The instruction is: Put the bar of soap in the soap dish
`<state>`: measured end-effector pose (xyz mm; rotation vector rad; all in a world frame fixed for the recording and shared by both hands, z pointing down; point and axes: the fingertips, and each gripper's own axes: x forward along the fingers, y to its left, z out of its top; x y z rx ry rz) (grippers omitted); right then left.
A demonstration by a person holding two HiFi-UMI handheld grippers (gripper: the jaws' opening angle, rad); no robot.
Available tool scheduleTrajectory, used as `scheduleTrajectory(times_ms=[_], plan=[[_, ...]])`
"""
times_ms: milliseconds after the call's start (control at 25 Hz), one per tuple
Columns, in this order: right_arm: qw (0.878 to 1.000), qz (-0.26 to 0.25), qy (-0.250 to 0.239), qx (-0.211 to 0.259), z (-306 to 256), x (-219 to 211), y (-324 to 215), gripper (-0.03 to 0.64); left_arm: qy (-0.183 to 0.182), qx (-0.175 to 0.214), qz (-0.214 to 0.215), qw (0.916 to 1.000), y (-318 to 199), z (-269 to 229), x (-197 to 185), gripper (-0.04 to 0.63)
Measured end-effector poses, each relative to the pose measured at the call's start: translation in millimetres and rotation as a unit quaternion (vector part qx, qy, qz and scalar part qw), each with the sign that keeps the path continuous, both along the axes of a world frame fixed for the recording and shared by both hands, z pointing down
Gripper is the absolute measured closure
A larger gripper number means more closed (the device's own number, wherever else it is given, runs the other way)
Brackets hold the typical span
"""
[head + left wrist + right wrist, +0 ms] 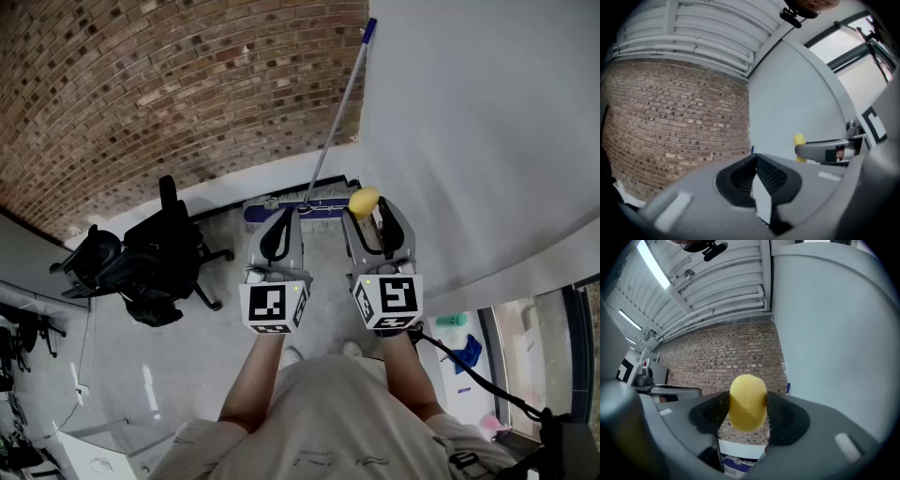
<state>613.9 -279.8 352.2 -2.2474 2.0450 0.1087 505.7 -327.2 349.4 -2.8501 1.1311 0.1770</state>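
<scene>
A yellow oval bar of soap (747,402) stands on edge between the black pads of my right gripper (748,405), which is shut on it. From the head view the soap (364,202) shows at the tip of the right gripper (368,210), held about level and facing the corner of the room. My left gripper (285,217) is alongside at the same height. Its jaws (752,160) meet at the tips with nothing between them. The left gripper view catches the soap (799,139) off to the right. No soap dish shows in any view.
A broom with a long blue-tipped handle (339,108) leans on the white wall (469,122), its blue head (300,212) on the floor ahead. Black office chairs (155,255) stand at the left below the brick wall (141,84). Small green and blue items (457,337) lie at the right.
</scene>
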Motion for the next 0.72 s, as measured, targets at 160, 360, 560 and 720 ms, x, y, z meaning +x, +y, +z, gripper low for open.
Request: scheduleTrajectory(times_ms=[160,360,560,720], plan=[[1.000,-0.010,0.000,-0.004,0,-16,-7,0.360,0.005,-0.009,-0.008,0.9999,-6,2,-18,0.594],[0.999,-0.029,0.005,-0.011,1,-31,-12,0.360,0.010,-0.013,-0.016,0.9997,-10,3,-27,0.594],[0.998,-0.055,0.020,-0.014,-2,-42,-16,0.360,0.014,-0.014,-0.029,0.9994,-7,2,-30,0.594],[0.995,-0.098,0.009,-0.012,-3,-62,-25,0.360,0.009,-0.015,-0.071,0.9973,-5,4,-54,0.594]])
